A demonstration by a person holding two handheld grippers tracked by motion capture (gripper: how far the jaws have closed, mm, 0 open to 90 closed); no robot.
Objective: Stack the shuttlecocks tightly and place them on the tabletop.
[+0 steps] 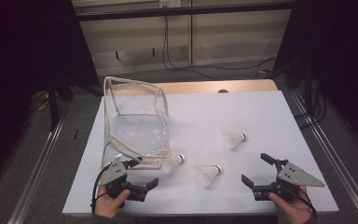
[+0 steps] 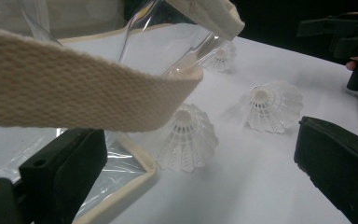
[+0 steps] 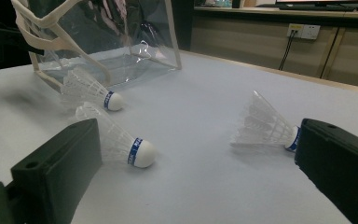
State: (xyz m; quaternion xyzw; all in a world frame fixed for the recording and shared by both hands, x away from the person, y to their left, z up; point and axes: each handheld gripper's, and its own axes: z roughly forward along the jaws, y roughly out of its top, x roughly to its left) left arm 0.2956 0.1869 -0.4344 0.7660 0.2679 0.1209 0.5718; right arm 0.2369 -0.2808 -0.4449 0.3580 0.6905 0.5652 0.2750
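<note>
Cream webbing strap (image 2: pixel 88 93) on clear plastic bag (image 1: pixel 135 126), white feathered shuttlecocks (image 1: pixel 173 163) alongside

Table (image 1: pixel 261 112) seen from above and behind in the high view, facing forward and down, 2 gripper views set low and close over the tabletop, 3 shuttlecocks (image 1: pixel 209 173) (image 2: pixel 186 138) (image 3: pixel 116 138) and clear bag (image 1: pixel 135 126) (image 2: pixel 135 46) (image 3: pixel 107 37) shared by all 3 views.
</note>
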